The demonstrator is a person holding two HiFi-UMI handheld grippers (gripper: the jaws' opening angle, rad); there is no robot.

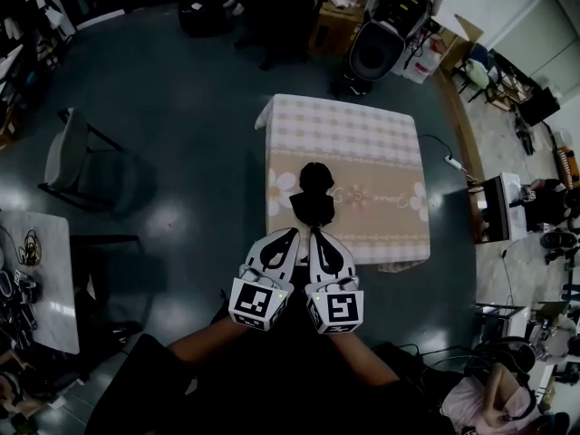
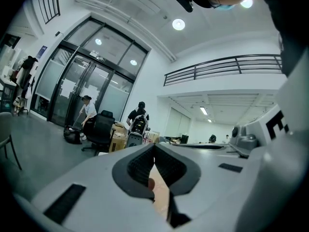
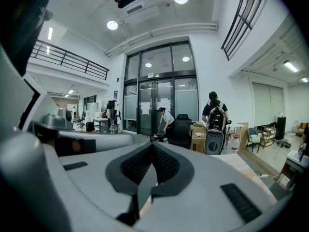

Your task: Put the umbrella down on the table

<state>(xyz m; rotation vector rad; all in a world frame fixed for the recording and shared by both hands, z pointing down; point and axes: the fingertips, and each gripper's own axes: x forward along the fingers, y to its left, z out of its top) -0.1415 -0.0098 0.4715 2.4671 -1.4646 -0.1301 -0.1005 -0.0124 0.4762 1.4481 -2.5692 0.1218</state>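
Note:
A black folded umbrella [image 1: 313, 196] hangs over the near middle of a table [image 1: 362, 134] covered in a checked cloth with flowers. My two grippers point side by side at the umbrella's near end. The left gripper [image 1: 292, 233] has its jaws shut at the tips [image 2: 154, 145], with a thin black piece of the umbrella [image 2: 175, 214] running down between the pads. The right gripper [image 1: 317, 235] is likewise shut [image 3: 152, 144], and a dark strip of the umbrella [image 3: 145, 190] is pinched in its pads. The rest of the umbrella is hidden in both gripper views.
A grey chair [image 1: 71, 152] stands left of the table, and a white desk [image 1: 41, 279] with clutter is at the near left. A stroller-like cart [image 1: 388, 27] and cardboard boxes [image 1: 337, 16] stand beyond the table. A power strip [image 1: 453, 163] lies to the right, and a seated person [image 1: 494, 392] is at the bottom right.

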